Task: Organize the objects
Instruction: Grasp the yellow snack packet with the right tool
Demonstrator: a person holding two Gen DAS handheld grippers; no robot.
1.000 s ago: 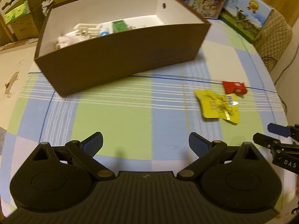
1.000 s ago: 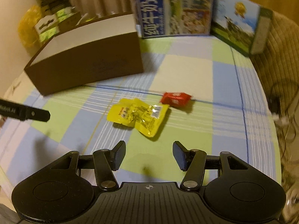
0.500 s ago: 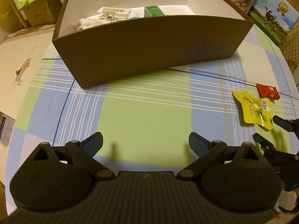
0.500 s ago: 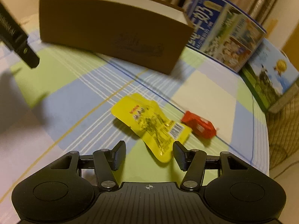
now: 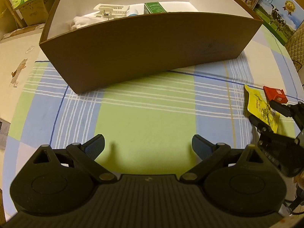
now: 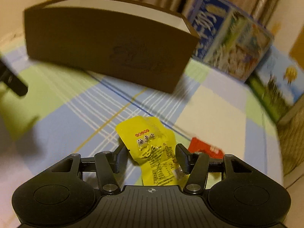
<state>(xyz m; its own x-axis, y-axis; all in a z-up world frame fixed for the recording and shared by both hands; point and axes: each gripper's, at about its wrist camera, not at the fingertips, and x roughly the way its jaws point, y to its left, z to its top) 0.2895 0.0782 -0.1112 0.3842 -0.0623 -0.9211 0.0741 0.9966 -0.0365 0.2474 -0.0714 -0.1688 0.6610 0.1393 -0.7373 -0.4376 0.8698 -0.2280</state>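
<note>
Yellow foil sachet [image 6: 153, 152] lies flat on the checked cloth [image 5: 144, 125] of the bench, and the right gripper [image 6: 151, 156] straddles it low, one finger [image 6: 120, 157] on each side with the sachet's middle between them. The fingers are spread and not yet pressing the foil, so nothing is grasped; the low, level approach looks meant to let the pads pinch the thin packet from its edges rather than push it along the cloth. The right view is blurred, so whether the finger tips touch the cloth cannot be told.

Just beside the sachet, to its right, sits a small red pack [image 6: 206, 148], close enough that a closing finger could nudge it. Behind both stands the brown box [image 5: 148, 43], open at the top, with a white clip [image 5: 112, 11], a green carton [image 5: 154, 7] and some white stuff already inside; it is likely where the sachet belongs, and its tall near wall means a clear lift before the drop.

The left gripper [image 5: 148, 147] hangs over bare cloth in front of the box, fingers wide apart and empty, well apart from the sachet, seemingly kept out of the other's way.
</note>
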